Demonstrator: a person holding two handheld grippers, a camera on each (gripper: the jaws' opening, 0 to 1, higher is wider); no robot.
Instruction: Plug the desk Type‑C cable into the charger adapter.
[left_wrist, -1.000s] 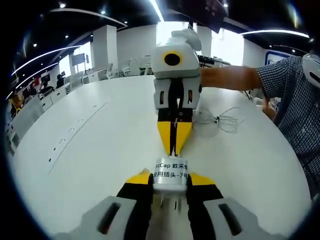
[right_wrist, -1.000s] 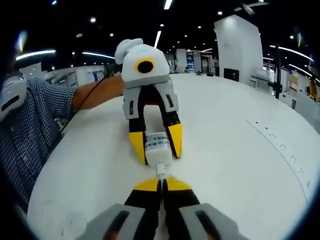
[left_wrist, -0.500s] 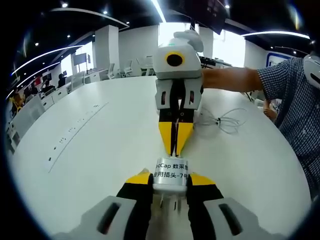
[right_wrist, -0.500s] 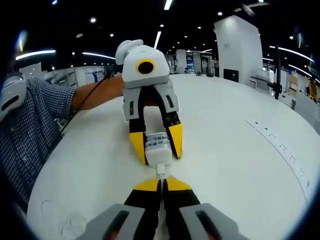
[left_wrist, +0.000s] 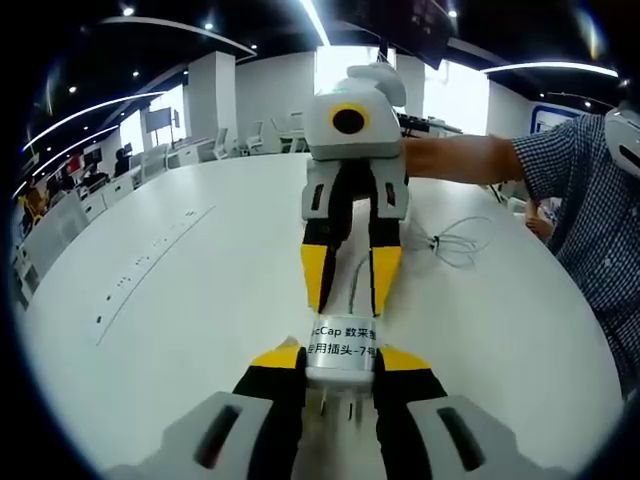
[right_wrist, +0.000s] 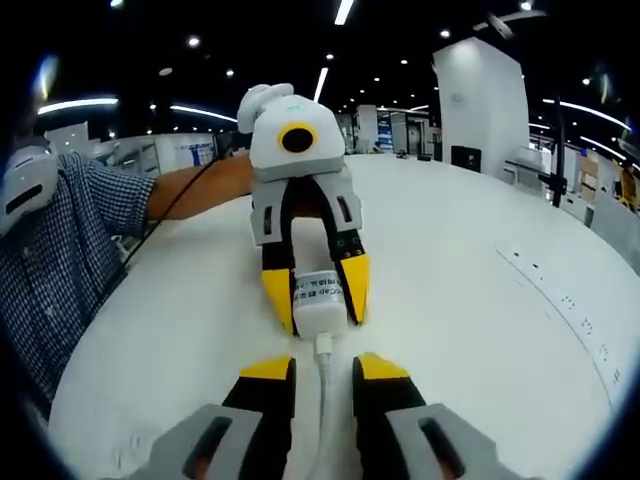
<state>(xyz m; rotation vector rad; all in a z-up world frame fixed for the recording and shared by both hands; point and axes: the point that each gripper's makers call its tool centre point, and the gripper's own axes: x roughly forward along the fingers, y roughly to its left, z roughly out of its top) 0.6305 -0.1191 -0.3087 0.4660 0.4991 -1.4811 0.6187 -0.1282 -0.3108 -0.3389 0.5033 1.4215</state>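
Just one charger adapter (left_wrist: 341, 350), one cable (right_wrist: 325, 392), two grippers.

The left gripper (left_wrist: 340, 372) points forward over the white table (left_wrist: 180, 300), its 2 yellow-tipped jaws closed on the charger adapter (left_wrist: 341, 351) and gripping its sides. The right gripper (left_wrist: 350, 280) faces it head-on from the far side of the adapter, its 2 jaws spread apart just short of the adapter with the white cable (right_wrist: 323, 400) lying free between them. A bare forearm (left_wrist: 460, 157) with a checked sleeve (left_wrist: 590, 190) extends behind the right gripper.
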